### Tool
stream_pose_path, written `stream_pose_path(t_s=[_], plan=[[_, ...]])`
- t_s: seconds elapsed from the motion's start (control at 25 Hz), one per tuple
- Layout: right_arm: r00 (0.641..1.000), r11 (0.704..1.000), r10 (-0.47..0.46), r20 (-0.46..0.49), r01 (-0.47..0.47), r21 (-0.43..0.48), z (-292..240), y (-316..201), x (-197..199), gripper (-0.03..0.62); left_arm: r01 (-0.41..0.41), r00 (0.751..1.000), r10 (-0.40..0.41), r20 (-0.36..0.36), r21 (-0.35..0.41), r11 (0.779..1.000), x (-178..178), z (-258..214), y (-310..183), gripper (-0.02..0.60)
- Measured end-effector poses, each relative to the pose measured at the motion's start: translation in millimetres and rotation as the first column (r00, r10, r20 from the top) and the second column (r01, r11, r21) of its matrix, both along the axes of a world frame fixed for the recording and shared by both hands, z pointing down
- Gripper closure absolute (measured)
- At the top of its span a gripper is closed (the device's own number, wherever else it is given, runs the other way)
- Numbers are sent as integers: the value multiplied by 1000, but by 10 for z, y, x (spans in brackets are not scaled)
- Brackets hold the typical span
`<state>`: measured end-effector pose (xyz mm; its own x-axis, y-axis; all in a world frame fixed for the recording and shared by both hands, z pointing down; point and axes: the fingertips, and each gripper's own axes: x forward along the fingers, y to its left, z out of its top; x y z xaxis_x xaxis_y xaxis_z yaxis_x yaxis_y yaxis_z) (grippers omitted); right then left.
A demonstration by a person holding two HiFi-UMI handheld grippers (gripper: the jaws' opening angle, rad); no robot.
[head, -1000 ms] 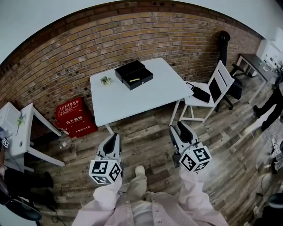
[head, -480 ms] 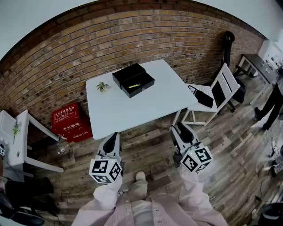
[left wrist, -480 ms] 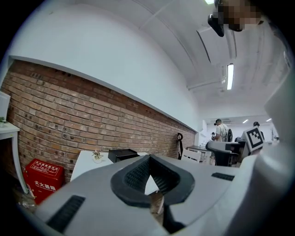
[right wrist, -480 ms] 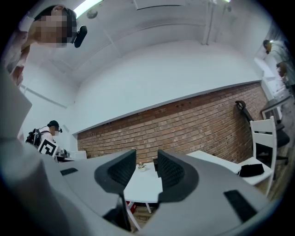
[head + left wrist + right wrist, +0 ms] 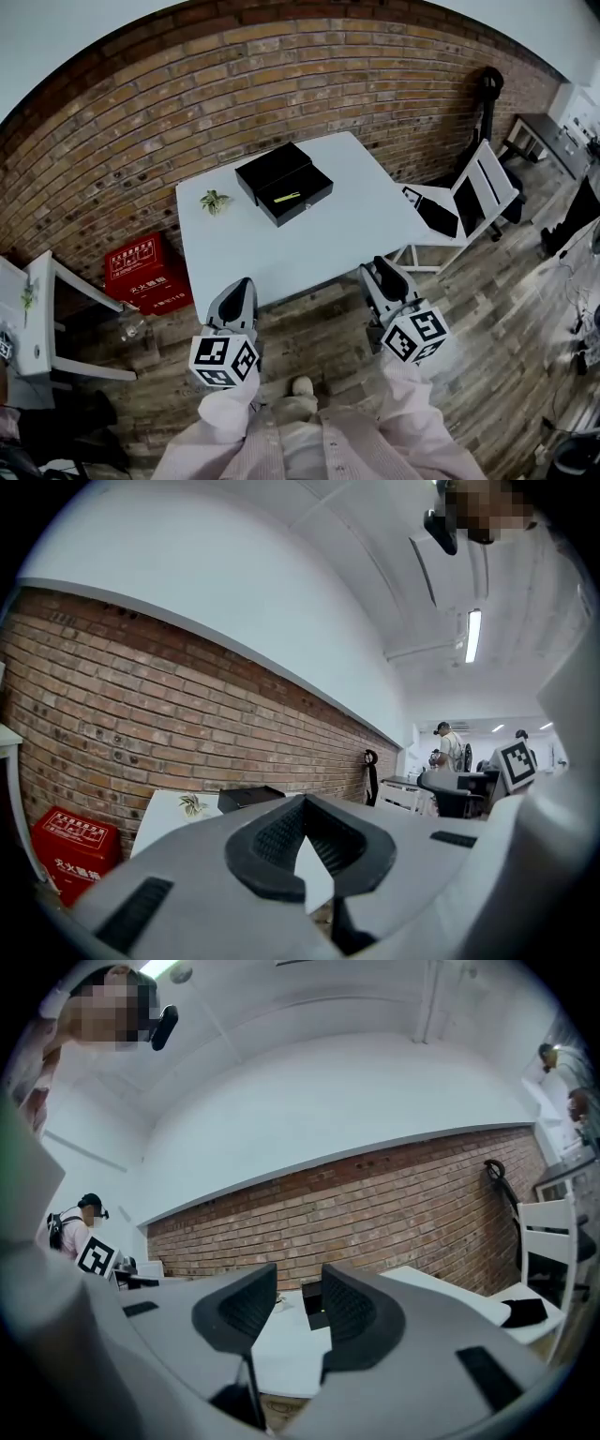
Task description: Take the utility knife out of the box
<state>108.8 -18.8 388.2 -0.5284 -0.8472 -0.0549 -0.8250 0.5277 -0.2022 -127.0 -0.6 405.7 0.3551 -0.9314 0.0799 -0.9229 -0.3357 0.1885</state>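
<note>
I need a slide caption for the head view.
The left gripper and right gripper face a table bearing an open black box holding a utility knife.

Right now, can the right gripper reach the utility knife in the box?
Probably not yet. The box lies open with nothing over the utility knife, but the right gripper hangs short of the table's near edge, far from it.

**Table Ahead, Box on Its Far Half**

The table (image 5: 319, 244) stands at 12 o'clock from the person, with the brick wall (image 5: 281, 84) behind it. The box (image 5: 283, 183) sits on the table's far half, and the utility knife (image 5: 287, 197) lies in it. A plant sprig (image 5: 214, 201) lies on the table at the box's 9 o'clock. On the floor, a crate (image 5: 141, 272) sits at the table's 9 o'clock and a chair (image 5: 469, 197) at its 3 o'clock. The left hand-held gripper (image 5: 240, 289) and right hand-held gripper (image 5: 384, 272) hang at its 6 o'clock, near its edge.
</note>
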Motion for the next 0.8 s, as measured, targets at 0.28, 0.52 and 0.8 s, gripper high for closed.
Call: stream_pose_path(t_s=[0.28, 0.52, 0.8], plan=[[999, 1000, -2, -48, 1, -5, 52, -282, -148, 445, -19, 1000, 19, -3, 6, 1000, -56, 3, -312, 589], [999, 1000, -6, -48, 5, -18, 84, -447, -255, 445, -11, 1000, 11, -7, -6, 1000, -174, 42, -469, 589], [999, 999, -6, -52, 4, -37, 144, -680, -318, 445, -4, 1000, 4, -13, -29, 1000, -229, 138, -644, 589]])
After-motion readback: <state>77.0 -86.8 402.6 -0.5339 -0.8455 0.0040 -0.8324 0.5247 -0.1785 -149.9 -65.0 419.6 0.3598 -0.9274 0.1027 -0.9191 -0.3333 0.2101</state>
